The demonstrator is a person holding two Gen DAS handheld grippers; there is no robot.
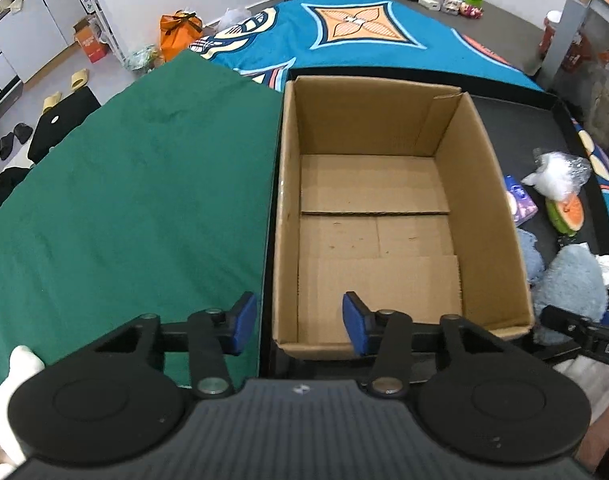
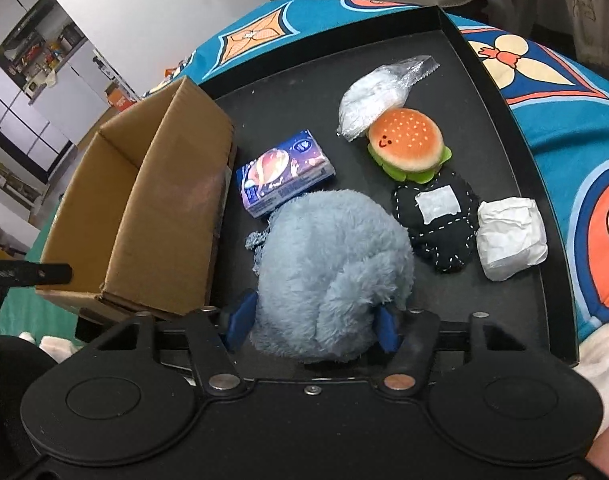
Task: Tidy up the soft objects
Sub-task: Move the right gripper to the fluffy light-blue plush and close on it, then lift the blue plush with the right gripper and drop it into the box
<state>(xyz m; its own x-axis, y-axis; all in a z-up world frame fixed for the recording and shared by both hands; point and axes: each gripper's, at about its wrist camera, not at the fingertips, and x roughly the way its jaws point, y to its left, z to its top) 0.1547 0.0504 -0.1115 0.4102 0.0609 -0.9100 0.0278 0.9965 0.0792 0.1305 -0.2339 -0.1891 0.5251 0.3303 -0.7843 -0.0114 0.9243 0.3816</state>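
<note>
Grasp step: right hand-held gripper (image 2: 312,326) clenches the blue plush (image 2: 328,272); left hand-held gripper (image 1: 298,326) hovers released, empty. Next: lift plush into the cardboard box (image 1: 484,200).

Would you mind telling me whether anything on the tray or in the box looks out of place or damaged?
Nothing stands out. The cardboard box sits upright and empty on the black tray; the fluffy blue plush, tissue pack, burger toy and wrapped bundles lie loose beside it, unspilled. The box floor shows only light scuffs.
</note>
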